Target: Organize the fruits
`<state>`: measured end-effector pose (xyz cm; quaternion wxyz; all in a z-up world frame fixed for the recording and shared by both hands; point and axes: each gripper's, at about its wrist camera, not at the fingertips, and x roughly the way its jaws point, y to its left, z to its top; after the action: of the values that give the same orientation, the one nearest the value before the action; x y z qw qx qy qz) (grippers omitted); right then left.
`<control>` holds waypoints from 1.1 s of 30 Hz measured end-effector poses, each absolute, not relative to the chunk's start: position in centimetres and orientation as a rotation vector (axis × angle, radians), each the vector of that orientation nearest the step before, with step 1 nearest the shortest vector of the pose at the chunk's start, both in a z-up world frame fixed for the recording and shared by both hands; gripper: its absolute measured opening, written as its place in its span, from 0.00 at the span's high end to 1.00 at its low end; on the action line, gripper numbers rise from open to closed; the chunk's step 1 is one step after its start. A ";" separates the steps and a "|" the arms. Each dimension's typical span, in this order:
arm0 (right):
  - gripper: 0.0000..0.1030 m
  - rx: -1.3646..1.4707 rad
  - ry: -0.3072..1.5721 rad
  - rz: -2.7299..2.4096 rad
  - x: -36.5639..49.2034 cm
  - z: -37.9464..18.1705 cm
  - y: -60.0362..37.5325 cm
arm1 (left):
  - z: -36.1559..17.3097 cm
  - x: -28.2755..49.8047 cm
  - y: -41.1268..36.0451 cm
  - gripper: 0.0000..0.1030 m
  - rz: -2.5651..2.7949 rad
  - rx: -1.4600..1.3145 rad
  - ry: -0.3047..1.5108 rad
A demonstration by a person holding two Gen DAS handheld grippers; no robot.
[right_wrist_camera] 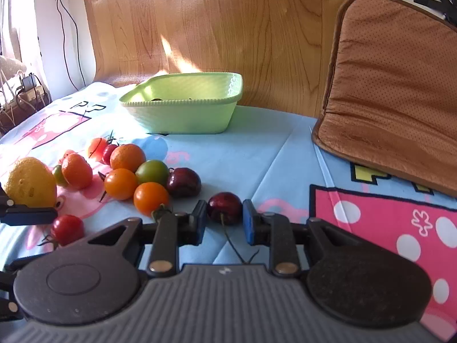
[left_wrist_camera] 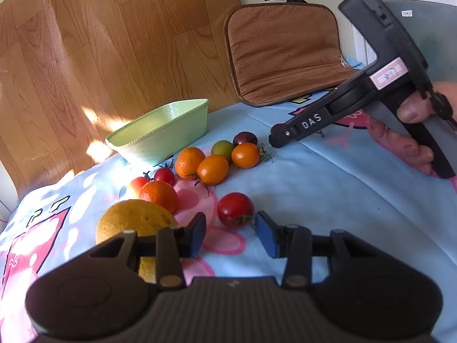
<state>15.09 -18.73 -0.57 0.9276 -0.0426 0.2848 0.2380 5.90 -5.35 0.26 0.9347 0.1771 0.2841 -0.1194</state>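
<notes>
Both tongs: right (right_wrist_camera: 224, 223) clamps cherry (right_wrist_camera: 224, 207); left (left_wrist_camera: 230, 235) part-open, empty.

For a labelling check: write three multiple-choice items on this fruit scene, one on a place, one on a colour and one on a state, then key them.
1. The green bowl stands: A) on a shelf; B) on the blue cloth beyond the fruit; C) on the floor.
2. The fruit between the right gripper's pads is: A) yellow; B) green; C) dark red.
3. The left gripper is: A) open, gripping nothing; B) shut on a lemon; C) shut on an orange.
Key: 1 B, the bowl rests on the cloth behind the pile. 2 C, a dark cherry sits between the pads. 3 A, a gap shows on each side of the red tomato.
</notes>
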 end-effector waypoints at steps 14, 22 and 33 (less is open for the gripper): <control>0.72 -0.015 0.490 0.426 5.1 -0.7 -20.4 | -0.1 6.5 -7.5 0.71 -0.289 0.374 0.554; 0.72 0.106 0.489 0.438 1.7 -1.3 -20.1 | 0.3 2.4 -7.4 0.71 -0.340 0.325 0.568; 0.72 0.058 0.516 0.496 -2.5 -2.0 -17.4 | 0.8 -2.7 -3.8 0.71 -0.256 0.254 0.612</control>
<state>-2.51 -17.40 -1.96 0.9362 0.0286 0.2526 0.2428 -2.67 -3.84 0.82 0.9377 0.1241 0.2994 -0.1251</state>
